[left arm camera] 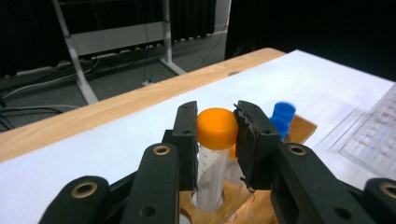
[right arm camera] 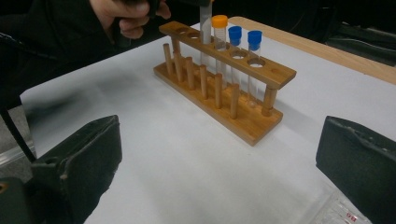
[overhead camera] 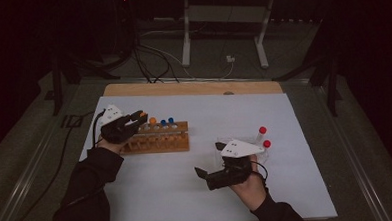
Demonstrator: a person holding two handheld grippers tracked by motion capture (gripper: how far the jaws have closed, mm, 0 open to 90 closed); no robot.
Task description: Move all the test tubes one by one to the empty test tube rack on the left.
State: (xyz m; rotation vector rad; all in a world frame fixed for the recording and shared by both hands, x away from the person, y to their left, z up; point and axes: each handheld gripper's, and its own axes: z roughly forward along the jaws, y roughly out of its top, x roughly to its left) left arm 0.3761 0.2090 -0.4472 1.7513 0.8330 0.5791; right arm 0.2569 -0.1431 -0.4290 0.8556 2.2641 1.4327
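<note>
We see an orange cap on a clear tube between black jaw pads at the centre of the left gripper view. To its right, two blue caps blur together. The rack in the upper middle of the right gripper view is honey-brown wood; there another orange-capped tube stands beside two blue-capped ones. The table sheet is white, the board edge behind it pale wood. At right in the high view, two red caps show, and a grey-white plate.
</note>
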